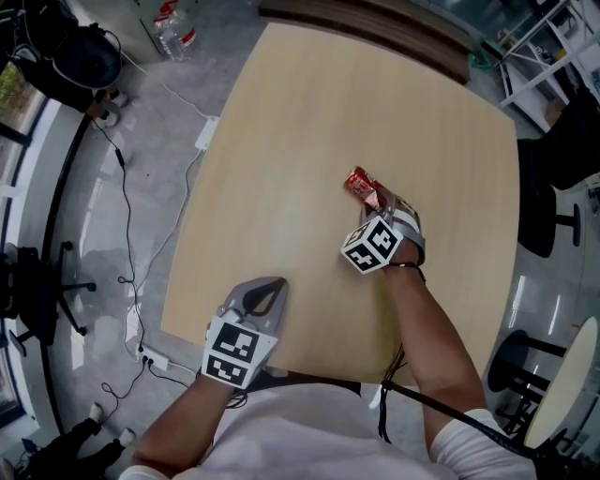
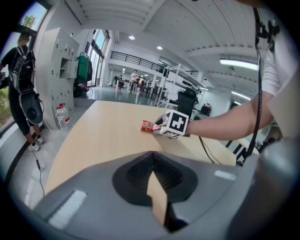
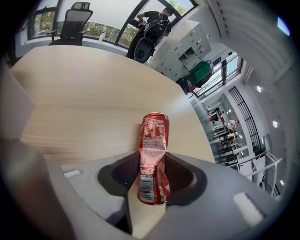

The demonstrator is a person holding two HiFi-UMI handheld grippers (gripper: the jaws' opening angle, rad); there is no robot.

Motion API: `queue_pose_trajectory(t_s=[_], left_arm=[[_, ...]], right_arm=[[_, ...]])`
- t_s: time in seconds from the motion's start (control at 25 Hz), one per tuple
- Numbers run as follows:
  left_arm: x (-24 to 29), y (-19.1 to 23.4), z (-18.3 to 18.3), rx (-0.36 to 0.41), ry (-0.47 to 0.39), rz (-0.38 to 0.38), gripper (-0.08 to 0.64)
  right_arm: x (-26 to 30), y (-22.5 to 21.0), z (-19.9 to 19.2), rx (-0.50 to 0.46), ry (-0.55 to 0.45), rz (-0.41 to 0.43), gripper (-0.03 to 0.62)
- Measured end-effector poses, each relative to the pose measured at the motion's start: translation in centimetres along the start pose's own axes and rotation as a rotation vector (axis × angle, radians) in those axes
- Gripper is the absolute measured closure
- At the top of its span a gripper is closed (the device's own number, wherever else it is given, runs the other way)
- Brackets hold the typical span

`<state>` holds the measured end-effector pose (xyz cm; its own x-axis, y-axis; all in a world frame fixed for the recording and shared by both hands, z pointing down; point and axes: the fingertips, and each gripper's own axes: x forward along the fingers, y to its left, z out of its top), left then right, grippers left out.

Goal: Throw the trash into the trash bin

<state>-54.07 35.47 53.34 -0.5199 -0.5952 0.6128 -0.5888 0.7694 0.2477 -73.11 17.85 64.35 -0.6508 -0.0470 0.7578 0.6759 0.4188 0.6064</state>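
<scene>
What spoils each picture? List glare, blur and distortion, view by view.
Head view: even light, pale glare on the shiny floor. Left gripper view: dark round border, ceiling lines curved, the left tool soft up close. Right gripper view: the can sharp, the windows washed out, corners black.

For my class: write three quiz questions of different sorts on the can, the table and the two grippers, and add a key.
1. True or false: the crushed can stands upright on the table.
2. Between the right gripper's jaws is: A) a cup, B) the can, C) nothing.
3. What is between the left gripper's jaws?
Key: 1 false, it lies on its side; 2 B; 3 nothing, they are together.
</scene>
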Motion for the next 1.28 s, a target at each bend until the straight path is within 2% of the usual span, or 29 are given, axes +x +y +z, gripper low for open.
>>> queue_pose_trajectory(t_s=[0.2,0.36,0.68,1.0,1.16,1.28], left_arm=[[-0.5,-0.2,0.2,0.006,-0.015,-0.003,0.552],[-1.3,-0.4,0.3,0.024,-0.031,-0.008,0.552],[-3.8,-0.7,0.1,0.037,-0.080,-0.012,0.552],[-8.2,-1.3,0.1,0.065,-0.159,-0.021,0.552],[-10.2,-2.5,0.2,0.091,-0.190,-0.062,0.552],[-11.4,-3.4,0.0,0.114,-0.210,-0.092,0.552]], right_arm=[[-1.7,-0.5,0.7,0.023,-0.046,-0.004,0.433],[-4.0,0.0,1.4,0.083,-0.097,0.010,0.437],[-11.9,2.6,3.4,0.168,-0.251,0.062,0.442],[-21.5,5.7,5.9,0.351,-0.399,0.083,0.445],[-26.2,7.0,6.6,0.497,-0.478,0.100,0.446],[-29.5,7.8,6.6,0.559,-0.511,0.082,0.446]])
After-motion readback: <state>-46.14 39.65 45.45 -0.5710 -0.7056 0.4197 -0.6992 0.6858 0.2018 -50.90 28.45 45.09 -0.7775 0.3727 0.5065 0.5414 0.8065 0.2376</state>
